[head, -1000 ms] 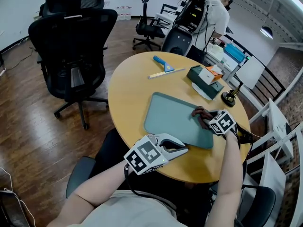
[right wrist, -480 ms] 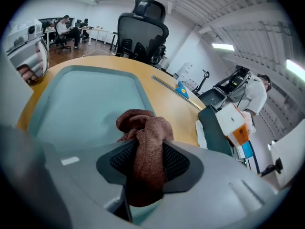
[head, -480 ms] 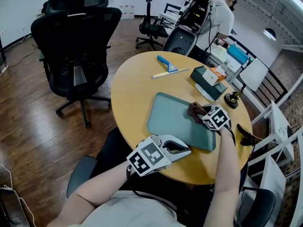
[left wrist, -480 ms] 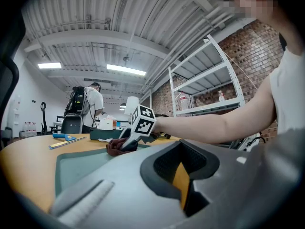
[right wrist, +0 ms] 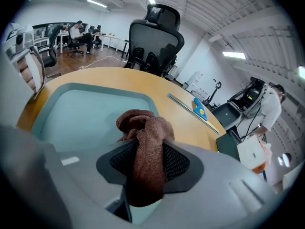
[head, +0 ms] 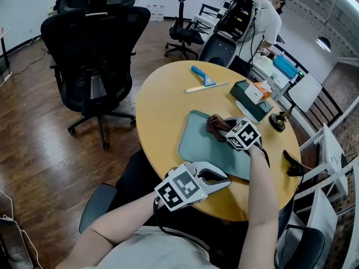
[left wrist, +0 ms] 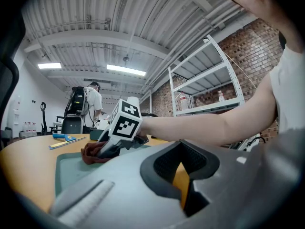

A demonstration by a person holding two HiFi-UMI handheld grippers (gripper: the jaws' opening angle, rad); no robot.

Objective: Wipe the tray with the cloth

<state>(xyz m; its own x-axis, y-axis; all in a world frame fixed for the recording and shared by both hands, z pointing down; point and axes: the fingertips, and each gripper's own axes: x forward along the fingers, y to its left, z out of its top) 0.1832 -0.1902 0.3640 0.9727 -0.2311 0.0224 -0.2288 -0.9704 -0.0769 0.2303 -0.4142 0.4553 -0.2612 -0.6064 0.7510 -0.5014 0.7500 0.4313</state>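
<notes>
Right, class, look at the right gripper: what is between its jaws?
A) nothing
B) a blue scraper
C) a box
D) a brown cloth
D: the right gripper view shows the right gripper with its jaws closed on the brown cloth, which hangs out in front of them over the tray.

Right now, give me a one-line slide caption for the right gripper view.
Right gripper clamps a brown terry cloth on a grey-green plastic tray.
</notes>
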